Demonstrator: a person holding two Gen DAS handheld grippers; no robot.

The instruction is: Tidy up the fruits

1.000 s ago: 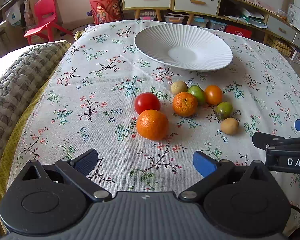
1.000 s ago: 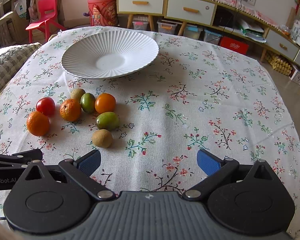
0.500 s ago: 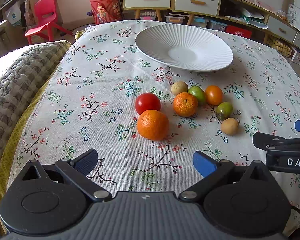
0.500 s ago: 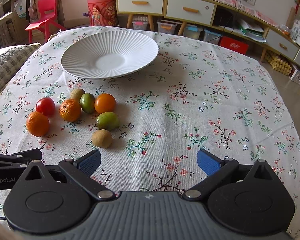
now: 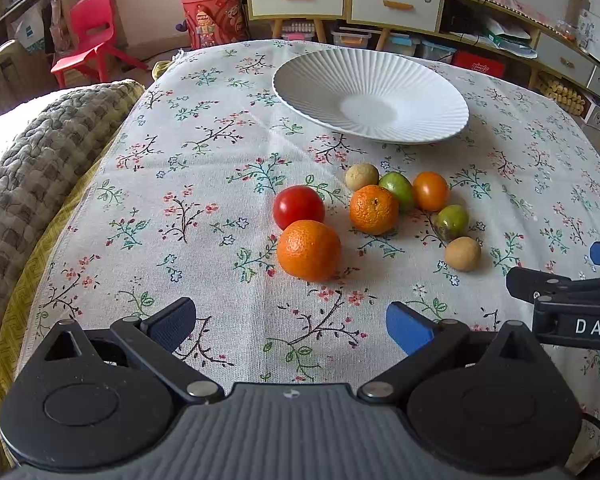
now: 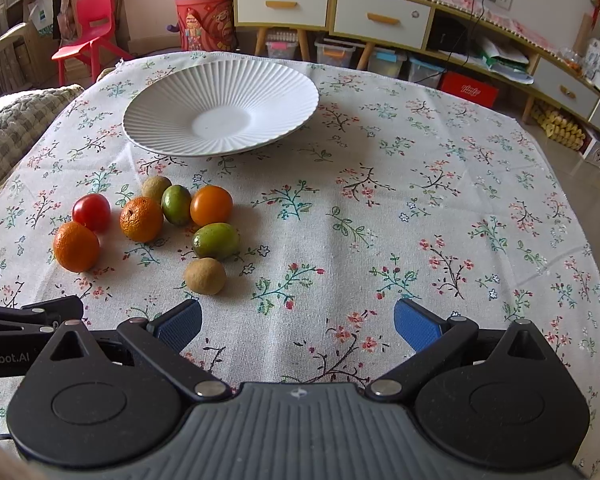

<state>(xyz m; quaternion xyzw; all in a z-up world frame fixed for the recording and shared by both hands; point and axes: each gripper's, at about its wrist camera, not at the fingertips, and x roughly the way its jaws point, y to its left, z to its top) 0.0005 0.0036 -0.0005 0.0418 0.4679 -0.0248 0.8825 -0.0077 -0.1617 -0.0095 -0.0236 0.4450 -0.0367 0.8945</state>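
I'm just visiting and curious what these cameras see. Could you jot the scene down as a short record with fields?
Setting: table with floral tablecloth
Plate: white ribbed plate, nothing on it
Fruits: seven, clustered on the cloth in front of the plate
Nearest left claw: large orange
Beside it: red tomato
Nearest right claw: brown round fruit
Left claw: open, holding nothing
Right claw: open, holding nothing
Progress: no fruit on the plate yet
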